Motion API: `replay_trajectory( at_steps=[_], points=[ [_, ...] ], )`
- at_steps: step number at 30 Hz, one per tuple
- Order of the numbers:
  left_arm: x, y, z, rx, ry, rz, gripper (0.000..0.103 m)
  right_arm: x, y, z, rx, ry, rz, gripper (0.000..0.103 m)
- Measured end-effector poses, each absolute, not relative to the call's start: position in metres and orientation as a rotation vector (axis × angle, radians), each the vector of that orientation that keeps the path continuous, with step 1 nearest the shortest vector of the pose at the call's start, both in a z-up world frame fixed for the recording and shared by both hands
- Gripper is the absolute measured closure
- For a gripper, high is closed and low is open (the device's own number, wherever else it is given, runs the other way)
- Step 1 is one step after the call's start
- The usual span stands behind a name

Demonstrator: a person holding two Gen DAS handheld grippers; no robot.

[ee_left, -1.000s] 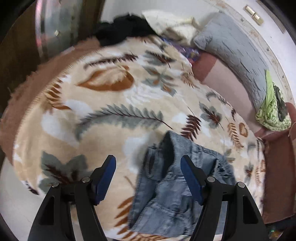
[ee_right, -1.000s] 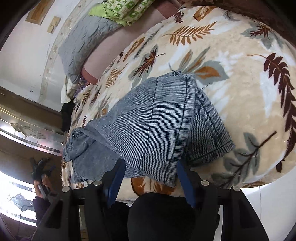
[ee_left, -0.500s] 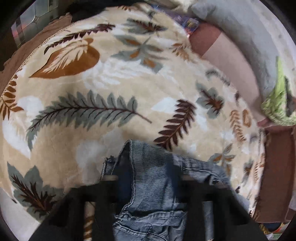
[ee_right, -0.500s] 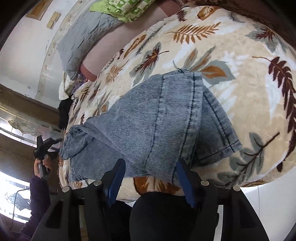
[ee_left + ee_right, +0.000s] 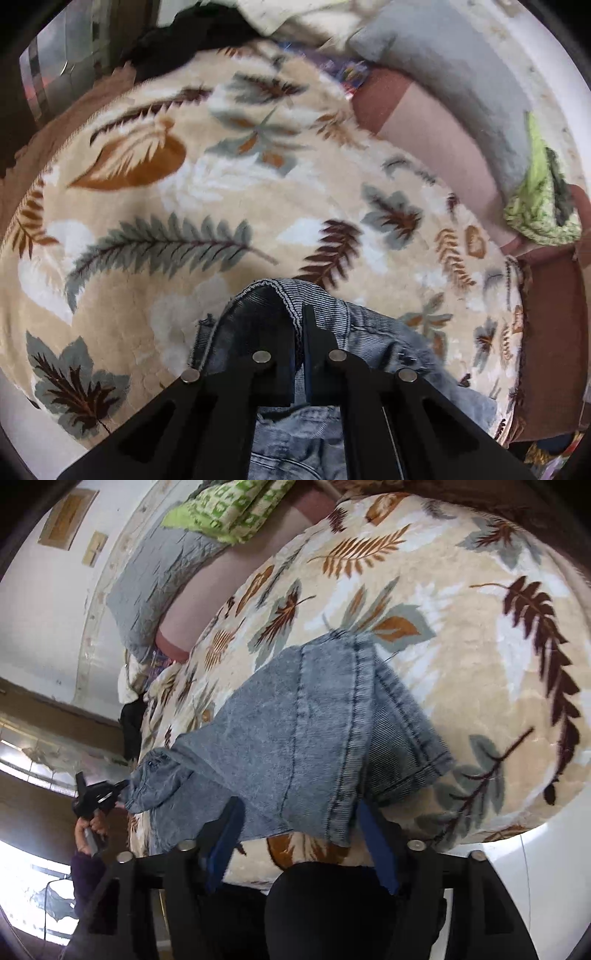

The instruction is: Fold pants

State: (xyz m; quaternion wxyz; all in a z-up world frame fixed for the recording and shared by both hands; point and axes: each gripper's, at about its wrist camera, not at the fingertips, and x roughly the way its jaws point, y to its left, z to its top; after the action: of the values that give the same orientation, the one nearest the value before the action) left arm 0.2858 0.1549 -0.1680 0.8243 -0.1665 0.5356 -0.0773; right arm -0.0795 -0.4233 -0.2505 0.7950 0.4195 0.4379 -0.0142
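The pants [image 5: 295, 734] are pale washed denim, lying partly doubled over on the leaf-print blanket [image 5: 480, 602] that covers the bed, close to the blanket's near edge. Denim of this sort probably has some weight and body: it should hold a crease better than thin cloth, yet it is limp enough to sag and swing when lifted by one point. The thick stitched seams and hems look like the firmest places to grip, since a tool is less likely to slip off a doubled, sewn edge than off a single flat layer.

In the left wrist view, the left tool [image 5: 300, 332] is clenched on an upper edge of the pants [image 5: 369, 332], likely the waistband, with fabric bunched between its fingers and raised a little off the blanket. In the right wrist view, the right tool [image 5: 299, 842] is released, its blue fingers [image 5: 376, 845] spread wide just beside the near hem of the folded leg, which hangs slightly over the blanket's edge. Whether the fingers touch the cloth is hard to tell. That hem looks a sound place for it to take hold.

Beyond the pants, at the blanket's far side, lie a grey pillow [image 5: 159, 579] and a green patterned cloth [image 5: 229, 509]; a dark garment [image 5: 192, 40] sits at another edge.
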Motion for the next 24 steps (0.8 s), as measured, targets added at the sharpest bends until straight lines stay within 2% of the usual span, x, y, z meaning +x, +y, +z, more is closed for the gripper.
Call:
replay_trajectory(
  at_steps=[9, 11, 12, 17, 24],
  points=[
    [0.269, 0.143, -0.139, -0.346, 1.068, -0.219, 0.100, -0.058, -0.413, -0.282, 0.920, 0.982, -0.012, 0.033],
    [0.269, 0.144, -0.139, -0.344, 1.067, -0.217, 0.100, -0.048, -0.402, -0.277, 0.785, 1.035, -0.068, 0.065],
    [0.271, 0.145, -0.139, -0.349, 1.067, -0.214, 0.100, -0.041, -0.398, -0.274, 0.722, 1.070, -0.088, 0.088],
    [0.285, 0.147, -0.136, -0.367, 1.058, -0.212, 0.100, -0.021, -0.413, -0.218, 0.723, 0.899, -0.057, 0.090],
    [0.323, 0.150, -0.111, -0.456, 1.000, -0.231, 0.100, 0.051, -0.457, -0.121, 0.735, 0.653, -0.052, 0.090]
  ],
)
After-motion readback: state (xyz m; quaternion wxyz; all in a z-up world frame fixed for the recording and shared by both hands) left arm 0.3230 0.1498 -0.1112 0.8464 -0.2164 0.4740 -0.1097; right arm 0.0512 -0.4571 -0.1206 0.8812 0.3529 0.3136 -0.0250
